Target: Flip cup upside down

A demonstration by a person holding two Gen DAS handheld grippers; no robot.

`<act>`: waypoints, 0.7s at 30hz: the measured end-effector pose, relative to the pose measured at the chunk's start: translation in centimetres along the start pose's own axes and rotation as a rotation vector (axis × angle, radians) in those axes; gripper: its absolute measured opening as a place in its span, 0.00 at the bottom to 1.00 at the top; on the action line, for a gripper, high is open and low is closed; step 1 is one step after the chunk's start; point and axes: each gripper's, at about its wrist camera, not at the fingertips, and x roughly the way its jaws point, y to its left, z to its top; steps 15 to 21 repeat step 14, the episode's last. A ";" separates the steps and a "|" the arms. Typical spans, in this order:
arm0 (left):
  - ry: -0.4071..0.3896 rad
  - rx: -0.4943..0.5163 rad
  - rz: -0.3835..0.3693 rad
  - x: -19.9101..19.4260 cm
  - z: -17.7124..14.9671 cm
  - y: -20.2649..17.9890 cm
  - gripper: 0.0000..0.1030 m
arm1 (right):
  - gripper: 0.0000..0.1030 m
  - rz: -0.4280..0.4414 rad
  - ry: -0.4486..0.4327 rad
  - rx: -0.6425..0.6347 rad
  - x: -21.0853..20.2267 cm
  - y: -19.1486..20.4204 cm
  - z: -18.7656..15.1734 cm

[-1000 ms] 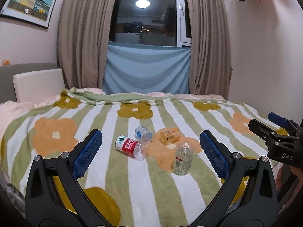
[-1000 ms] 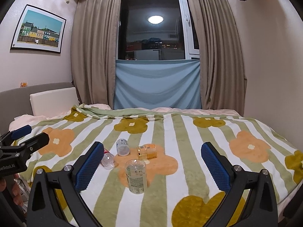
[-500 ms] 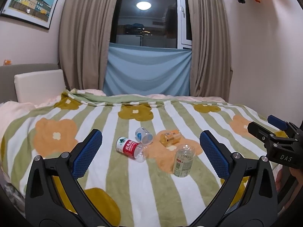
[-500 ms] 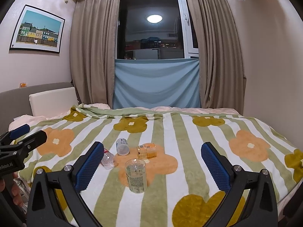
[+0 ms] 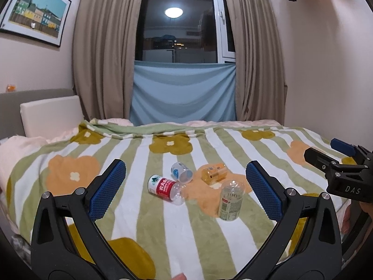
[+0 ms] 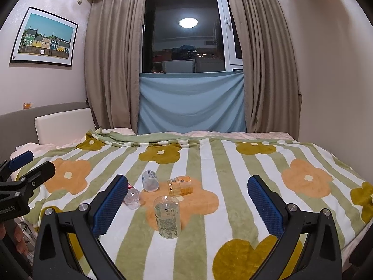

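Four cut-off plastic bottle cups rest on the flowered blanket (image 5: 130, 210). A clear cup with a green-white label (image 5: 230, 201) (image 6: 167, 217) stands on end, its top looking domed. A red-labelled cup (image 5: 164, 187) (image 6: 132, 196), a blue-labelled cup (image 5: 180, 171) (image 6: 150, 179) and an orange cup (image 5: 213, 173) (image 6: 180, 185) lie on their sides. My left gripper (image 5: 184, 164) (image 6: 23, 170) is open and empty, hovering short of the cups. My right gripper (image 6: 187, 177) (image 5: 338, 163) is also open and empty, with the standing cup just ahead between its fingers.
The bed fills the room between a grey headboard (image 6: 46, 109) with a white cushion (image 6: 65, 126) on the left and a bare wall (image 6: 338, 81) on the right. Curtains and a blue cloth (image 6: 191, 102) hang behind. A hand's fingers (image 6: 19, 242) show low left.
Both views drift only slightly. The cups have not moved and both grippers stay open.
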 end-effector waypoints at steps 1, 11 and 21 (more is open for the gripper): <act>-0.005 0.002 0.005 0.0 0.0 0.0 1.00 | 0.99 0.000 0.000 0.000 0.0 0.0 0.0; -0.031 -0.007 0.049 -0.1 -0.1 0.2 1.00 | 0.99 0.000 0.007 0.000 0.3 0.0 0.0; -0.033 -0.017 0.034 -0.1 -0.2 0.4 1.00 | 0.99 -0.001 0.006 0.000 0.3 -0.1 0.0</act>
